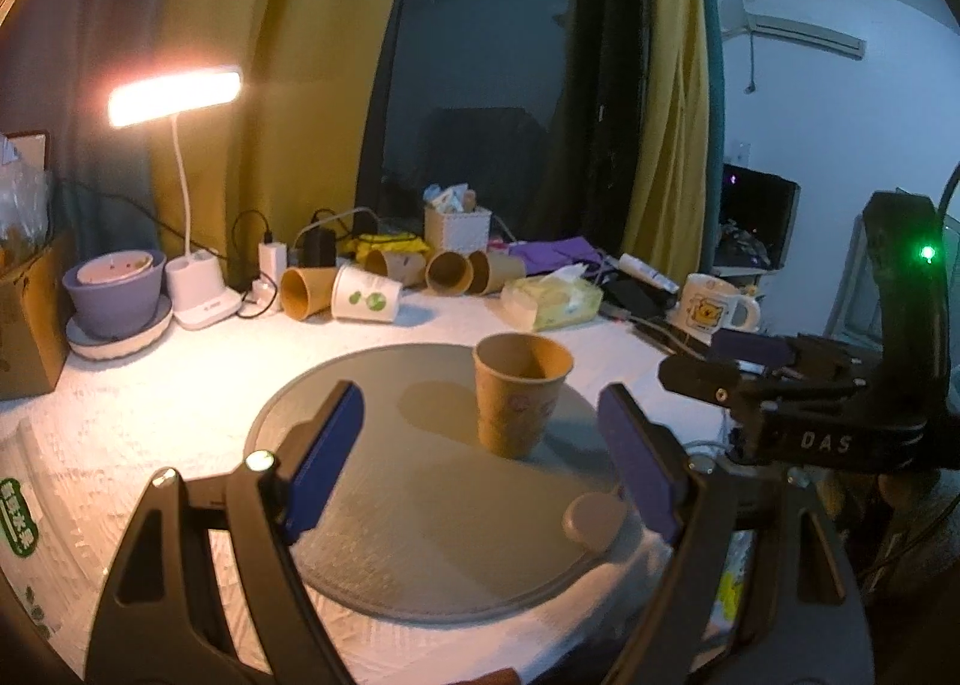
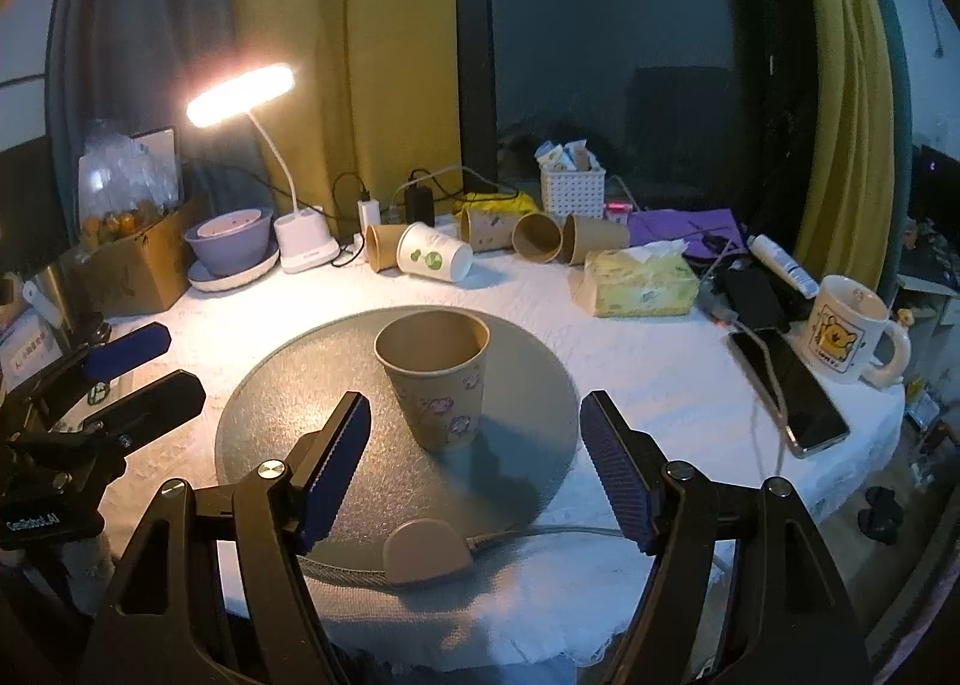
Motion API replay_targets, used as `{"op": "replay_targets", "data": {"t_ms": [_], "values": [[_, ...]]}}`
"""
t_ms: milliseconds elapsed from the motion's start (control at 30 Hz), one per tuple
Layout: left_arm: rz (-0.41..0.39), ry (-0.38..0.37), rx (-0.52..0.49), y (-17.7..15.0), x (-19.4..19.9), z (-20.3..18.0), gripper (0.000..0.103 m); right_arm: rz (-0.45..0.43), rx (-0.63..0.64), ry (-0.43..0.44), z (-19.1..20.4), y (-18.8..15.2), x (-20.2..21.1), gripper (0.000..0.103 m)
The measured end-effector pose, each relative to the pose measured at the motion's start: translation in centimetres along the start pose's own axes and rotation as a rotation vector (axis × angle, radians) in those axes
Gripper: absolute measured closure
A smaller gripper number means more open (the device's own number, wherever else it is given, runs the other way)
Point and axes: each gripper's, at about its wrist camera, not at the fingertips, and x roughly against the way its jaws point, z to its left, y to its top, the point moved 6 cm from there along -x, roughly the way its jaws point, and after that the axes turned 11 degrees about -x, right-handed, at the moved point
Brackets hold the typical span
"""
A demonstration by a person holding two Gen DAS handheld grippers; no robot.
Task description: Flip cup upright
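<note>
In the right wrist view, the right gripper (image 2: 474, 475) stands at 6 o'clock with its 2 blue-padded fingers spread wide and nothing between them. Just ahead, toward 12 o'clock, the brown paper cup (image 2: 437, 382) stands upright, mouth up, on the round grey mat (image 2: 288, 415), clear of both fingers. A small beige tab (image 2: 427, 552) lies at the mat's near edge with a cable running off toward 3 o'clock.

In the left wrist view, the left gripper (image 1: 483, 457) is likewise wide apart and empty, and the cup (image 1: 519, 394) sits just beyond its fingertips, slightly toward 1 o'clock, touching neither pad. The right gripper (image 1: 741, 364) shows at 3 o'clock of that view, off the mat; the left gripper (image 2: 135, 373) shows at 9 o'clock of the right view, also open.

The mat lies on a white-covered surface (image 2: 660, 385). At 3 o'clock a phone (image 2: 792, 391) lies flat beside a white bear mug (image 2: 852, 328). Farther back, at about 1 o'clock, sits a tissue pack (image 2: 642, 283). Along the far edge, near 12 o'clock, several paper cups (image 2: 480, 244) lie on their sides. At 11 o'clock a lit desk lamp (image 2: 240, 94) stands beside a purple bowl (image 2: 231, 241).
</note>
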Motion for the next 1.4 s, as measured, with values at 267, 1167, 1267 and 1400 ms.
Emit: {"op": "replay_targets", "data": {"t_ms": [267,1167,1267,1400], "values": [[-0.046,-0.001,-0.032,1.7,1.2,-1.0,0.021,-0.041,0.002,-0.005,-0.2,0.9,2.2,0.028],[-0.161,-0.001,-0.084,4.8,4.7,-3.1,0.021,-0.15,0.027,-0.009,0.5,3.1,8.0,0.028],[-0.169,-0.001,-0.084,4.9,5.2,-3.2,0.021,-0.157,0.031,-0.008,0.6,3.2,8.3,0.028],[-0.177,0.008,-0.082,5.0,5.6,-3.1,0.021,-0.166,0.037,-0.007,0.9,3.3,8.8,0.028]]}}
